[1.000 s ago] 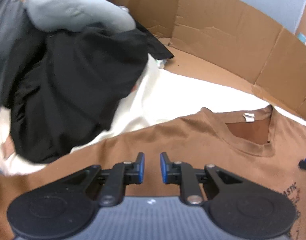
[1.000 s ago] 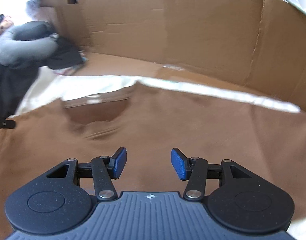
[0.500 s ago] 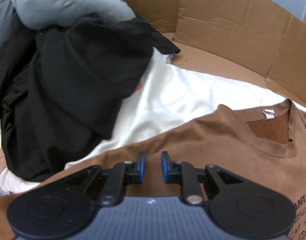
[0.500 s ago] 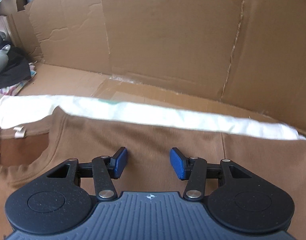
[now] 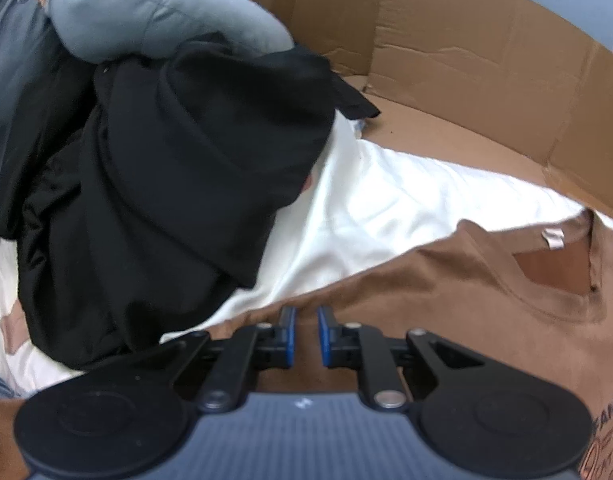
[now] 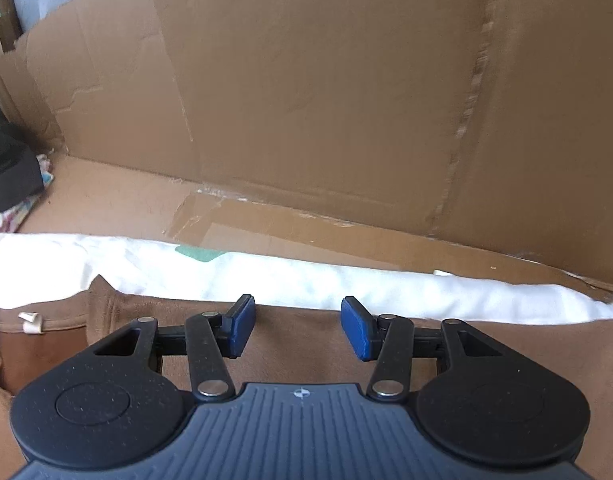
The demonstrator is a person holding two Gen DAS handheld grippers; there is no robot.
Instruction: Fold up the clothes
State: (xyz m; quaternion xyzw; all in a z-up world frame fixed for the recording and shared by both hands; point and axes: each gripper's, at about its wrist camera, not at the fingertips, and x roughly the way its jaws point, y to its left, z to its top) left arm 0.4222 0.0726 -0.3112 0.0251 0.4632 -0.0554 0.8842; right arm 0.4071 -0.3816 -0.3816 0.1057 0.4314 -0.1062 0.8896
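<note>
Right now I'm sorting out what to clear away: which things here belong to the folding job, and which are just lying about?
In the job:
brown T-shirt, spread flat
left claw, narrow gap, over its edge
right claw, open over it

Lying about:
white cloth beneath the shirt
black garment, heaped
grey garment on the heap
cardboard walls

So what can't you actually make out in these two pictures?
- Brown T-shirt: its sleeves and hem are cut off by the frame edges and hidden by both gripper bodies.
- Its chest print, left wrist view: cut by the right edge, so it cannot be read whole.
- White cloth beneath: mostly covered by the shirt.
- Black garment: bunched in a heap, type unclear.
- Neck label: too small to read.
</note>
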